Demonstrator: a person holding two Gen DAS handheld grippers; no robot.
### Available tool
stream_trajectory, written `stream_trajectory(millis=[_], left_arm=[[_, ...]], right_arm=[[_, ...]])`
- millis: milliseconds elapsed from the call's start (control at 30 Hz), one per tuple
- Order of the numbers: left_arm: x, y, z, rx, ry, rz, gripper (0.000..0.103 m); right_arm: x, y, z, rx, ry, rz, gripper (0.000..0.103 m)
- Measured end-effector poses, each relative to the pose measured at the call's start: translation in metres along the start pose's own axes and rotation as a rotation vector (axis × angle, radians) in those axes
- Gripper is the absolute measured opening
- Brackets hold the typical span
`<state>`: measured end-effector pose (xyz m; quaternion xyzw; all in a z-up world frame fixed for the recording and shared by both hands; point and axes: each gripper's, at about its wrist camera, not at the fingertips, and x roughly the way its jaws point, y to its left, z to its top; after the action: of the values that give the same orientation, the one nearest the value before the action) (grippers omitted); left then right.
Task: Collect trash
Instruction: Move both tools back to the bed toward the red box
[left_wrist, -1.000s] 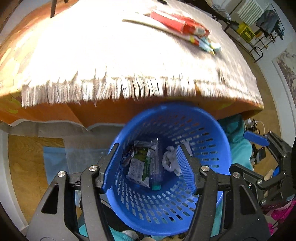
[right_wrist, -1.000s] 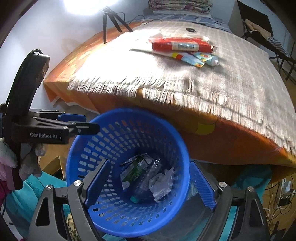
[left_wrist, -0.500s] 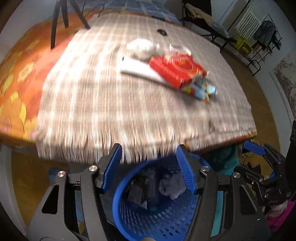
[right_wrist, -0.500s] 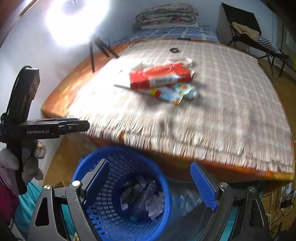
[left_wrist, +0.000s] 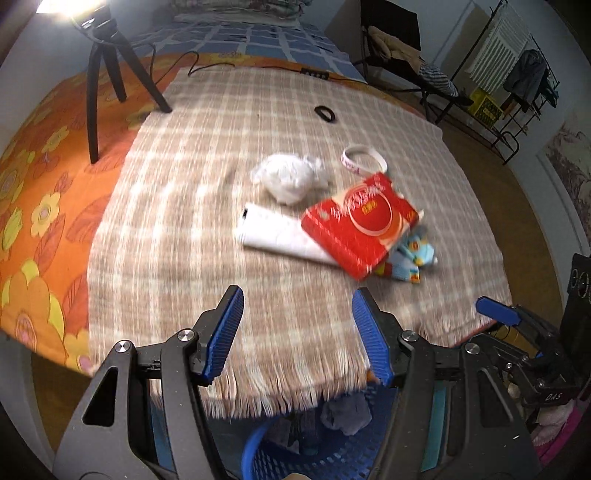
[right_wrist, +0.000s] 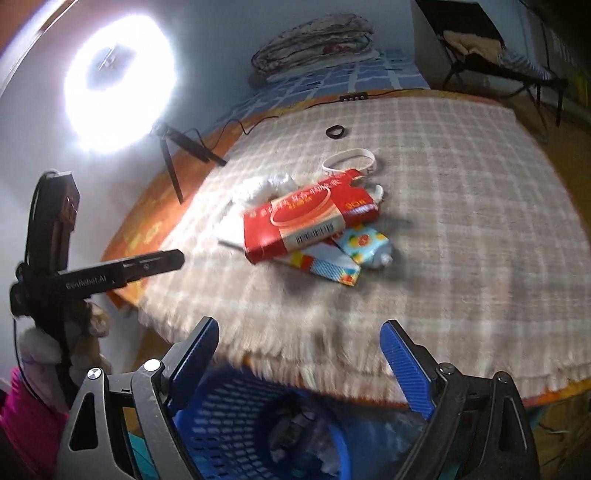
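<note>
Both grippers up from basket (left_wrist: 295, 454); red box (left_wrist: 360, 225) beyond open fingers (left_wrist: 223, 332).

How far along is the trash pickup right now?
Partly done: the blue basket already holds some wrappers. Nothing is in hand; the left gripper and right gripper are both open and empty. Left on the blanket: red box, crumpled tissue, white tube, colourful tubes.
</note>
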<state>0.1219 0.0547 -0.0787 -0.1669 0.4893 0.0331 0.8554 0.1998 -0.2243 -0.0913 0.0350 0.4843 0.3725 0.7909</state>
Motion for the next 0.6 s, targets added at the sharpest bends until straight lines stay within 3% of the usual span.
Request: stream_trajectory(millis=[600], left_arm=[[0.047,0.012,0.073,-0.015,-0.017,0.002,0.063]], right_arm=[[0.068,-0.034,0.057,0.255,0.059,0.156,0.067]])
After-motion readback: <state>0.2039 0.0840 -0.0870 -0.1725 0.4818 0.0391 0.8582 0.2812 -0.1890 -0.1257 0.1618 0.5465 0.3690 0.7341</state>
